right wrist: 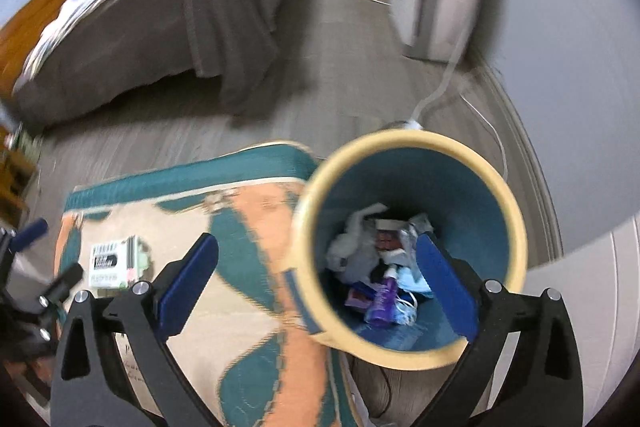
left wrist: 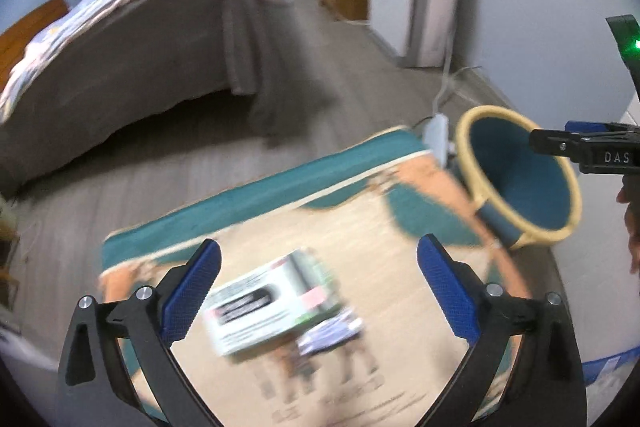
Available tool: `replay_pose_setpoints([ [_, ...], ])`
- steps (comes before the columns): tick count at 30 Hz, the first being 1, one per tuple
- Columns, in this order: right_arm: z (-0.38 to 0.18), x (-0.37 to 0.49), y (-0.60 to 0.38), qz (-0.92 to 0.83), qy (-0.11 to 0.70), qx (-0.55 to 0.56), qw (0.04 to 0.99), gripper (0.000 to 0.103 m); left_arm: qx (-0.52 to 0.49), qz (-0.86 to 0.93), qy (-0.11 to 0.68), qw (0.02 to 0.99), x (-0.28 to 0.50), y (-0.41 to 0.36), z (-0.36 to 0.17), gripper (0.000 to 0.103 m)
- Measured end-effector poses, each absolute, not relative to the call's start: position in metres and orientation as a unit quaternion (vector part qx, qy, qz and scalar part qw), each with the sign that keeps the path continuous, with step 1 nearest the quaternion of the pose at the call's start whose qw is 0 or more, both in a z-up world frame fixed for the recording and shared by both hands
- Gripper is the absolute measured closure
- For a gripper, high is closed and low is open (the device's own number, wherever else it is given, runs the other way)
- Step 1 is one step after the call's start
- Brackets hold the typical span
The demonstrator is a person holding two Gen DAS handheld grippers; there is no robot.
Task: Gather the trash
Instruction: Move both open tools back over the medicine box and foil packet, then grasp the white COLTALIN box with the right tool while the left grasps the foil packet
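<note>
- L gripper (left wrist: 318, 287): jaws wide apart, nothing between the blue pads. It points down at the rug, with the box framed in the gap – prob. lined up as next pickup.
- Green-white box (left wrist: 272, 311): lies flat on the rug (left wrist: 400, 247), well apart from the bin. Black label band and rows of print on top, too blurred to read. A smaller purple-white packet (left wrist: 332, 333) lies just beside it, touching or overlapping, can't tell which.
- Rug: teal border, orange and cream pattern. Faint lettering near the bottom edge in L view, unreadable.
- Bin (right wrist: 412, 143): teal inside, cream rim, stands at the rug's right corner. Placed close to the trash so drops are short, I'd judge.
- Inside bin: crumpled white tissue (right wrist: 352, 243), purple bottle (right wrist: 382, 301), blue mask-like piece (right wrist: 414, 281), red-print wrapper (right wrist: 386, 239). No text legible.
- R gripper (right wrist: 318, 287): also spread fully, empty, hovering over the bin mouth.
- R tool body as seen from L view: white letters "DAS", rest cut off by frame edge.
</note>
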State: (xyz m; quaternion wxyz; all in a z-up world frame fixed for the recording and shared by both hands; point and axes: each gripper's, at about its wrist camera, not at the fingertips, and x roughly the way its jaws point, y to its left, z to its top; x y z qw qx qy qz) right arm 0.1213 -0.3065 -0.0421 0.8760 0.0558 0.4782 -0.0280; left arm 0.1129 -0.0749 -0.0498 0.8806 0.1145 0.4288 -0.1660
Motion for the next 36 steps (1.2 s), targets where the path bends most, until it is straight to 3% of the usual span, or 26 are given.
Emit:
replay_pose_setpoints([
  [12, -0.082, 0.137, -0.2, 0.065, 0.516, -0.03, 0.854, 0.006, 0.075, -0.098, 0.439, 0.89, 0.109, 0.034, -0.055, 0.005],
  [19, -0.105, 0.139, -0.126, 0.122, 0.525, -0.116, 0.834, 0.006, 0.098, -0.096, 0.434, 0.89, 0.115, 0.058, -0.059, 0.005],
  [36, -0.165, 0.15, -0.034, 0.214, 0.545, -0.242, 0.774, 0.006, 0.014, -0.069, 0.465, 0.883, 0.161, 0.118, -0.076, 0.005],
])
